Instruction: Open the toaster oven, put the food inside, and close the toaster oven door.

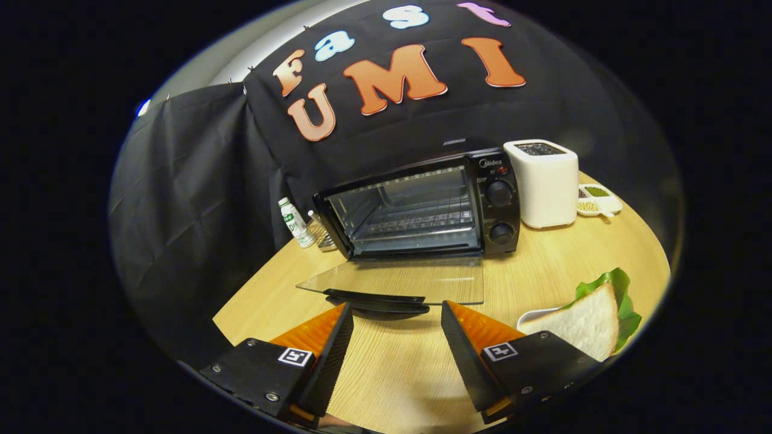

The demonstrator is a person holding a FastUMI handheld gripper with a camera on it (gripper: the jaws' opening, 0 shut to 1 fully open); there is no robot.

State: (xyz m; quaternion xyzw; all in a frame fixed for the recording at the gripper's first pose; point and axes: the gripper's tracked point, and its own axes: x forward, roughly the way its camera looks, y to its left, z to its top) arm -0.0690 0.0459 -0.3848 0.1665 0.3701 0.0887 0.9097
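A black toaster oven (422,208) stands on the wooden table with its glass door (398,280) folded down flat toward me, wire rack showing inside. The door's dark handle (377,299) lies just ahead of my fingertips. My gripper (395,316) is open, with nothing between its fingers, only table top. A sandwich (582,328), white bread over green lettuce, sits on a white plate (534,314) to the right of the right finger.
A white pop-up toaster (546,181) stands right of the oven, with a small white dish of green and yellow bits (597,200) behind it. A small bottle (295,223) and a rack-like item stand left of the oven. The table edge runs close on the left.
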